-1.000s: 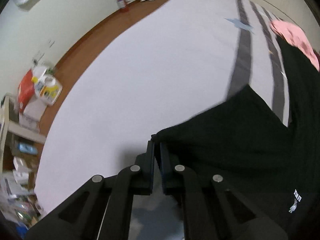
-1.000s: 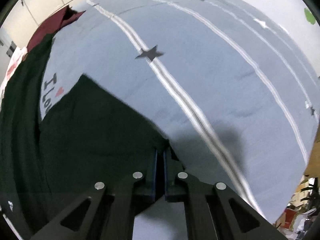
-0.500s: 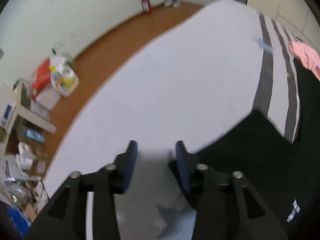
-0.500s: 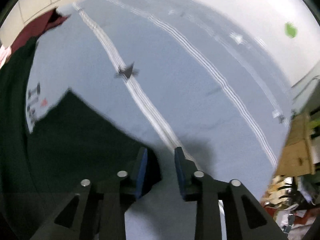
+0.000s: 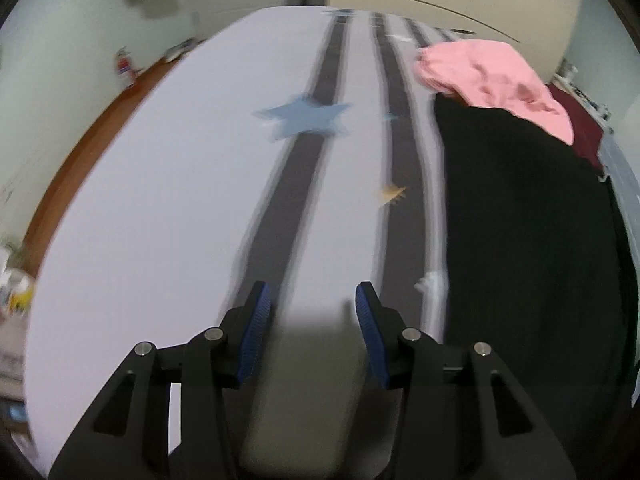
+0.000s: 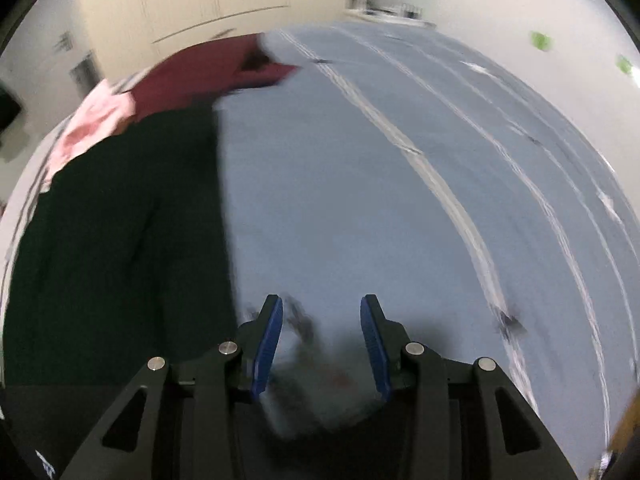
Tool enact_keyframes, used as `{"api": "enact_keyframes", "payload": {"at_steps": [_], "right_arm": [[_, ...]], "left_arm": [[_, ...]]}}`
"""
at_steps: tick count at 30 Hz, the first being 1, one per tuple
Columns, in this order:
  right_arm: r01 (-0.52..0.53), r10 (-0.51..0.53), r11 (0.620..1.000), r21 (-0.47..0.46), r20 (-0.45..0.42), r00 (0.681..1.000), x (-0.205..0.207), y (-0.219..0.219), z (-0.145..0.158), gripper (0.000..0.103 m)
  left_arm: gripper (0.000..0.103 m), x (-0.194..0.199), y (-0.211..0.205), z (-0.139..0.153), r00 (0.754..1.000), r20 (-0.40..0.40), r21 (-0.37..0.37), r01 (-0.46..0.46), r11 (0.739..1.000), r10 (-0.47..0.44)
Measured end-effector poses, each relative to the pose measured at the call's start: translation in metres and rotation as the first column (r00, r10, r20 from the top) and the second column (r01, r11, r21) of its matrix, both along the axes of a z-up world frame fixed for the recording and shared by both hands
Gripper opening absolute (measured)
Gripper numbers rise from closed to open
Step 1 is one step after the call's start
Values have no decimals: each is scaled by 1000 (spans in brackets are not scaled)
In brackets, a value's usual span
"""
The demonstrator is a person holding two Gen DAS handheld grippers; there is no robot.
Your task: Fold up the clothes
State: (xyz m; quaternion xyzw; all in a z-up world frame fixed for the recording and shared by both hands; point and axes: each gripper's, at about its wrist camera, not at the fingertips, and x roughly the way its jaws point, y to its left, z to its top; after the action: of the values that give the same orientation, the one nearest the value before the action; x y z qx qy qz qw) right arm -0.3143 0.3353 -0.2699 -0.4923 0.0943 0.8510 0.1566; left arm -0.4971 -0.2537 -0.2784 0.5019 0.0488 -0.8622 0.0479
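Note:
A black garment [image 5: 528,240] lies spread flat on the bed, right of my left gripper [image 5: 314,300] and apart from it. That gripper is open over the grey-striped sheet [image 5: 160,200], nothing between its blue pads. In the right wrist view the same black garment [image 6: 120,240] lies to the left of my right gripper [image 6: 322,312]. Its jaws are opening, with only blue sheet [image 6: 360,180] under the gap. The view is motion-blurred.
A pink garment [image 5: 492,76] and a maroon one [image 5: 580,124] lie heaped at the far end of the black garment; they show as pink garment [image 6: 100,120] and maroon garment [image 6: 192,76] in the right view. Brown floor [image 5: 80,160] runs along the bed's left edge.
Both grippers were shut on corners of the black garment; they have let go, opened, and swung away over the bare sheet, so the garment now lies off to one side.

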Motion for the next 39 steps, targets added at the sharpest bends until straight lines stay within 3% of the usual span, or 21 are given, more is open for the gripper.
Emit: {"api": "enact_keyframes", "payload": {"at_steps": [5,15,18,20,22,24,27,35,38,39], "right_arm": [[-109,109,994,-29,-5,994,-83,-22,-21,37],[-162,158,983,-91,-47,986,-200,-7,-54,37],[-185,182,979,-84,-40,982,-220,-11,-63,37],[-190,188,978,-85,-41,981,-230,-11,-67,37],[-187,183,977,-101,-49,982,-236,-8,-68,37],[-189,184,975,-113,-58,981,-241,-6,-67,37],[-207,198,970,-128,-80,977,-246,-8,-58,37],[-247,234,955,-162,-95,968,-269,-17,-45,36],[-249,244,955,-164,-50,969,-275,-18,-54,5],[-248,245,954,-166,-38,969,-276,-18,-56,5]], "left_arm": [[41,-74,46,-7,999,-22,-10,45,999,-45],[43,-191,94,-39,996,-45,-22,72,997,-73],[43,-206,98,-49,997,-28,-76,74,994,-76],[43,-213,100,-56,997,-23,-74,74,995,-76],[34,-215,105,-58,995,-23,-79,91,993,-94],[13,-216,116,-58,988,-16,-113,150,982,-153],[1,-219,117,-53,984,3,-120,177,977,-178],[1,-216,69,-9,985,-22,-98,169,981,-172],[1,-217,48,-9,987,2,-85,163,983,-163],[1,-221,45,-14,988,20,-89,155,984,-154]]}}
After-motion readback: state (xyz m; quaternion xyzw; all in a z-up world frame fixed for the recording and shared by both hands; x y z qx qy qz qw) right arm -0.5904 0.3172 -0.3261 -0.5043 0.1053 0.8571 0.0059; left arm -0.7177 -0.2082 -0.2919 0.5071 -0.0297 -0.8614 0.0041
